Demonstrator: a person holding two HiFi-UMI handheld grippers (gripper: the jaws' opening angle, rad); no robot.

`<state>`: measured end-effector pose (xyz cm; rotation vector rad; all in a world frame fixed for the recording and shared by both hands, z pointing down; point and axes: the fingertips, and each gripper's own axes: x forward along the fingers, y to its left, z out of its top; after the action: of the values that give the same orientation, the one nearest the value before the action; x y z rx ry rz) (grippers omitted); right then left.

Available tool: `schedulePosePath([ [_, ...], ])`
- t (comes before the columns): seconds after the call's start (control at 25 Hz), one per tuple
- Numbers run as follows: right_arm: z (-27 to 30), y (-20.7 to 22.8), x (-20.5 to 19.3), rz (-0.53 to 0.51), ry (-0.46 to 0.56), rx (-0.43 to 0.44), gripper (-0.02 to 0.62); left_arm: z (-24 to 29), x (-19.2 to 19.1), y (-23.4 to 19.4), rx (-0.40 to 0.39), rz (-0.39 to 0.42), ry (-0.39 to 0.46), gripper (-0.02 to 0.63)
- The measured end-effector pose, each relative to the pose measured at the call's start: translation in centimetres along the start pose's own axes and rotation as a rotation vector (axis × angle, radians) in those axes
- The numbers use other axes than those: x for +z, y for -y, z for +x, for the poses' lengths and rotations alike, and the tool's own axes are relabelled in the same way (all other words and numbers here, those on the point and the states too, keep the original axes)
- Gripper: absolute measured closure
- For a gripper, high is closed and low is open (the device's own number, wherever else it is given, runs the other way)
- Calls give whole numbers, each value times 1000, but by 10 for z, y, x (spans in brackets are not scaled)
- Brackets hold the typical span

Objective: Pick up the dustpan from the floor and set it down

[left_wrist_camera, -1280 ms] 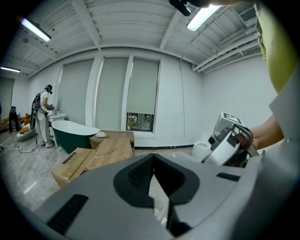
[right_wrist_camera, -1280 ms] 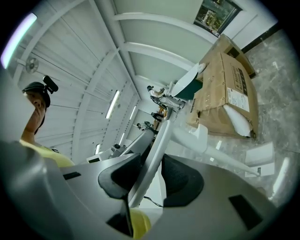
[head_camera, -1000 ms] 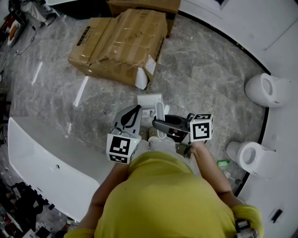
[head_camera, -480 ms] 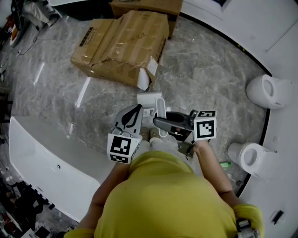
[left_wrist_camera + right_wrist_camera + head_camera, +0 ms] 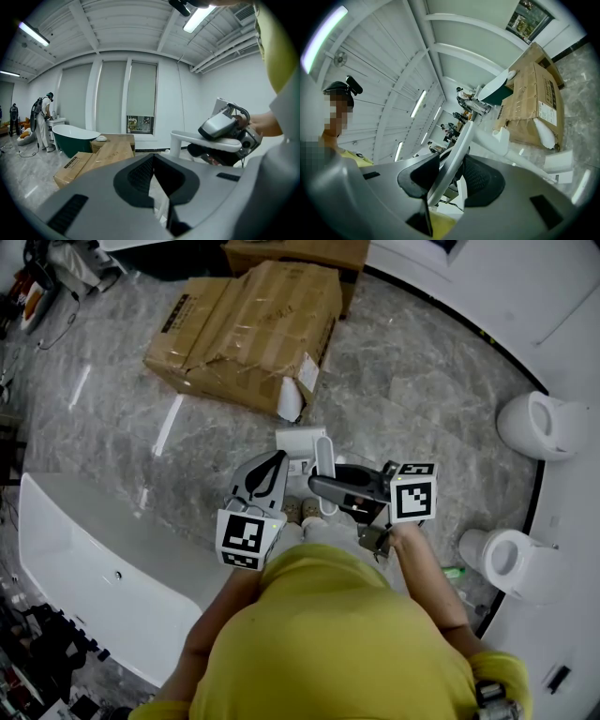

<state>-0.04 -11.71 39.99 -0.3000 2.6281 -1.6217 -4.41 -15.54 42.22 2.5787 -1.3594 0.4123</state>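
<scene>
Left gripper (image 5: 154, 160) closed, empty; right gripper (image 5: 451, 158) seemingly clamped, level.

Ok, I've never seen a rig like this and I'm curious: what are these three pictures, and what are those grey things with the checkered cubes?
A person holds one gripper in each hand. One picture looks down from a head camera; the others look along each gripper's jaws. On the marble floor lie cardboard boxes, near a white bathtub. The right gripper clamps the white dustpan by its long handle; the left gripper has its jaws shut, empty.
</scene>
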Motion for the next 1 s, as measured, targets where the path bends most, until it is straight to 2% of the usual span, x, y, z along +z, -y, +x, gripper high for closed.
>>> schedulePosePath([
  [0.4,8,16,-4,3,-22,-12,430,3,-3,-5,5,-8,-14,604],
  [0.68,13,49,-14,15,-38,-52,431,1,-4,-10,16,-17,-26,604],
  [1.0,27,105,-19,15,-94,-100,434,7,-12,-22,31,-36,-48,604],
])
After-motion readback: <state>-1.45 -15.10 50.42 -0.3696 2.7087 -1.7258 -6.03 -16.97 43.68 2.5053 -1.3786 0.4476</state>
